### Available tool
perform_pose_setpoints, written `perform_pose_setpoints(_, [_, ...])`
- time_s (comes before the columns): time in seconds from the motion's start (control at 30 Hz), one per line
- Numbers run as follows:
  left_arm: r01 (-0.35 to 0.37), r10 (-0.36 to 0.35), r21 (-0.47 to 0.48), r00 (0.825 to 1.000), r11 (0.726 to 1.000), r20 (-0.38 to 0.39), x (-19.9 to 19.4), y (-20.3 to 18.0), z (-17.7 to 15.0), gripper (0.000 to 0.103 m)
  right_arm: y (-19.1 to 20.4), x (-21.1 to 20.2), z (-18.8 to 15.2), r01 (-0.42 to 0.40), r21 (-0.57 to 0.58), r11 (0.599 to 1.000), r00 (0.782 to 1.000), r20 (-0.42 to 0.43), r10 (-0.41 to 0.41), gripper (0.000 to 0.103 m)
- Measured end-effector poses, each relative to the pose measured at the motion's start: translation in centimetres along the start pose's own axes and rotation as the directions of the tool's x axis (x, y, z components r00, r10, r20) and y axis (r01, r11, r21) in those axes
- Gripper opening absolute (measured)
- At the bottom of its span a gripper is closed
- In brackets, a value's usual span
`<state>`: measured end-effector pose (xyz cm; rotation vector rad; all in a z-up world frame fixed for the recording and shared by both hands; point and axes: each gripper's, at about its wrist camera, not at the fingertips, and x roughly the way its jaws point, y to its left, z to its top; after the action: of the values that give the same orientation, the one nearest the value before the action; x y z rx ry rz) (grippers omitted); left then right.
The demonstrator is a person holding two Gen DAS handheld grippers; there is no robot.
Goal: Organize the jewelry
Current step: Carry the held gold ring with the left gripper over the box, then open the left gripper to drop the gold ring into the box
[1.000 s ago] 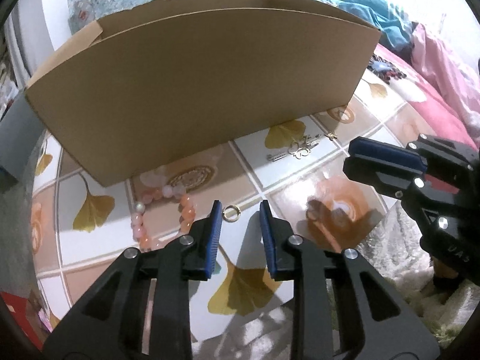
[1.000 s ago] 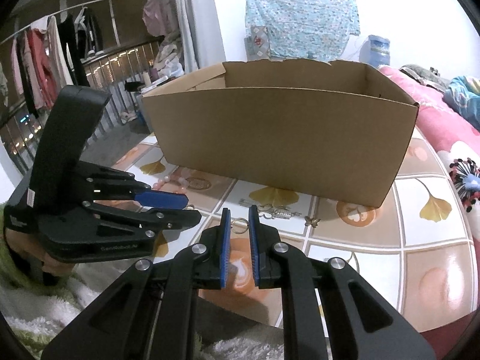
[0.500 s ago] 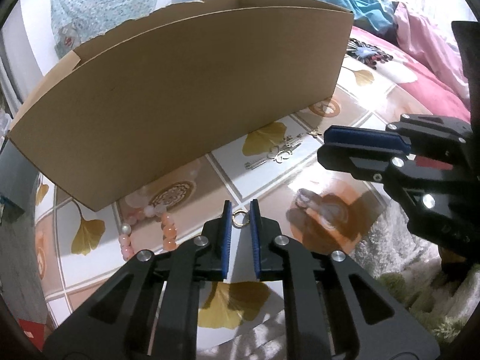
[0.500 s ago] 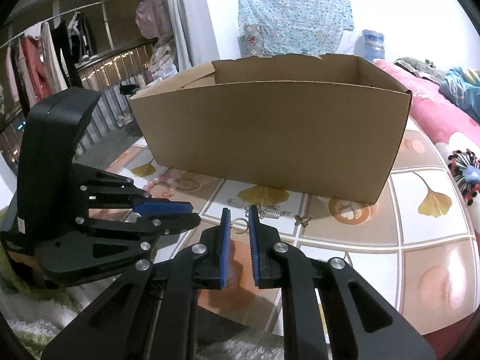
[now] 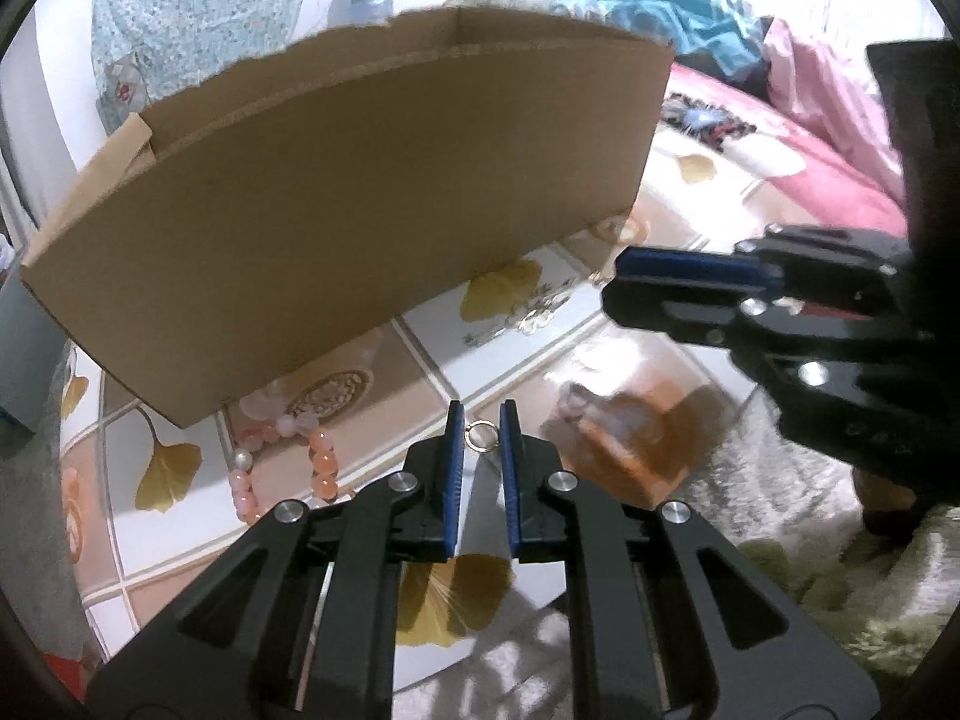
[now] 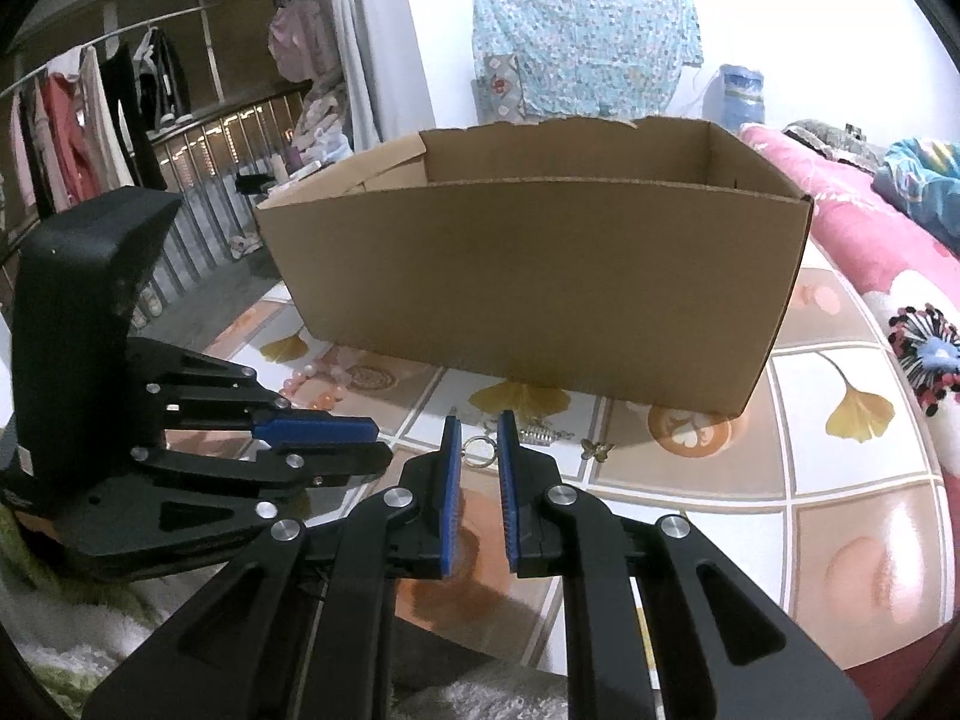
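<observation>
Farthest left, a pink bead bracelet (image 5: 324, 465) lies on the tiled counter (image 5: 180, 546), at about nine o'clock from the tips of my left tool (image 5: 482, 417), its far end tucked against the foot of the cardboard box (image 5: 372, 198). The left tool's jaws have just been closing and now stand narrow. A small gold ring (image 5: 482, 437) sits right between the tips, and the blue pads meet it on both sides. The open box stands at twelve o'clock, filling the view beyond both tools.

Further right, a silver chain piece (image 5: 534, 315) lies on the counter just in front of the box, with a little butterfly charm (image 6: 597, 449) at its three o'clock. My right tool (image 6: 480, 426) points at that spot. Its jaws are narrow too, and a silver ring (image 6: 480, 451) shows between the tips. I cannot tell whether the pads pinch it or whether it only lies on the counter behind them. Pink bedding (image 6: 870, 240) borders the counter at the right tool's two o'clock.
</observation>
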<state>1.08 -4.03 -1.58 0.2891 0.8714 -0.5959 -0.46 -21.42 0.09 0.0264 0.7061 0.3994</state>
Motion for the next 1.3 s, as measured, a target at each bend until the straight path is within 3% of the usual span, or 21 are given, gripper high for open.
perform_pose_setpoints(0.23, [-0.005,0.006,-0.013,0.993,1.0,0.116,-4.2,0.2,1.2,0.011,0.8,-2.1,2.1,-0.008,-0.028,1.0,0.998,0.069,0.01,0.012])
perform_pose_setpoints(0.37, [0.007,-0.001,-0.03,0.98,1.0,0.201,-7.1,1.0,2.9,0.011,0.5,-3.7,5.0,-0.074,-0.021,0.997,0.989,0.129,0.076,0.012])
perform_pose_setpoints(0.47, [-0.019,0.033,-0.062,0.97,0.998,0.241,-8.0,2.2,5.1,0.011,-0.2,-3.8,8.1,-0.126,-0.03,0.992,0.98,0.151,0.13,0.012])
perform_pose_setpoints(0.6, [0.02,0.005,-0.126,0.98,0.992,0.197,-6.1,5.3,9.1,0.011,-1.8,-1.3,12.6,-0.188,0.001,0.982,0.978,0.088,0.187,0.012])
perform_pose_setpoints(0.73, [0.02,-0.001,-0.197,0.995,0.98,0.096,-2.5,8.8,12.7,0.011,-3.7,4.3,16.7,-0.166,0.113,0.98,0.978,-0.107,0.178,0.012])
perform_pose_setpoints(0.8, [0.012,-0.003,-0.239,0.999,0.971,0.038,-0.6,10.2,14.0,0.011,-4.4,7.8,17.8,-0.164,0.175,0.971,0.956,-0.215,0.2,0.012])
perform_pose_setpoints(0.93, [0.001,-0.009,-0.261,1.0,0.965,-0.029,2.3,11.3,15.7,0.011,-5.6,12.8,18.7,-0.095,0.214,0.972,0.926,-0.34,0.165,0.013])
perform_pose_setpoints(1.1, [0.007,-0.038,-0.302,0.995,0.953,-0.096,4.9,11.7,16.4,0.011,-6.2,14.5,18.6,-0.066,0.254,0.965,0.915,-0.37,0.16,0.013])
perform_pose_setpoints(1.3, [0.031,-0.068,-0.349,0.993,0.937,-0.096,5.4,12.7,16.1,0.021,-6.7,14.3,18.3,-0.091,0.286,0.954,0.915,-0.354,0.193,0.013])
